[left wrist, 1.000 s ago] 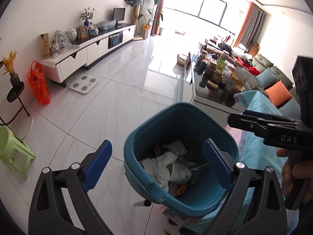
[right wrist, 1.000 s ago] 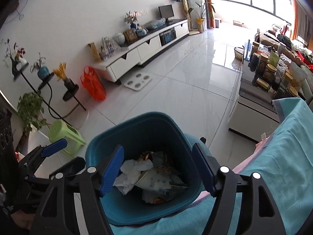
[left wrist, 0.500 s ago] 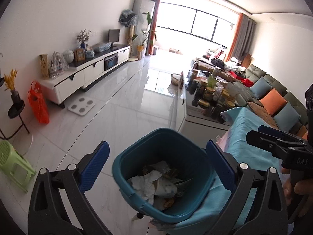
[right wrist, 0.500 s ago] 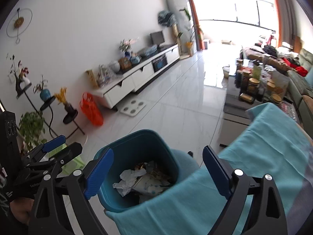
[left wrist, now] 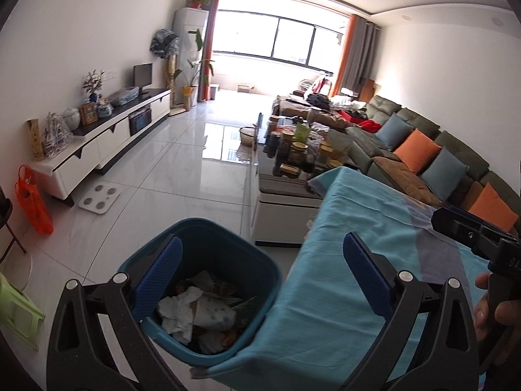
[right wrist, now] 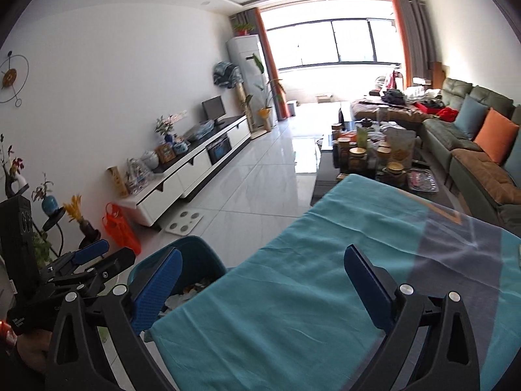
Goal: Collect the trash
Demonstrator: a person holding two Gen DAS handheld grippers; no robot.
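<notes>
left wrist view: the left gripper [left wrist: 260,280] hangs with its blue pads wide apart and nothing between them. under its left pad stands the teal trash bin [left wrist: 228,244] on the pale tile floor, holding crumpled white paper [left wrist: 177,312] and a dotted paper cup [left wrist: 213,316] — the bin sits just beside the edge of a table under a turquoise cloth [left wrist: 351,260]. right wrist view: the right gripper [right wrist: 260,286] has just been opening; its jaws stand spread, empty, above the cloth, the bin partly hidden behind the left pad.
</notes>
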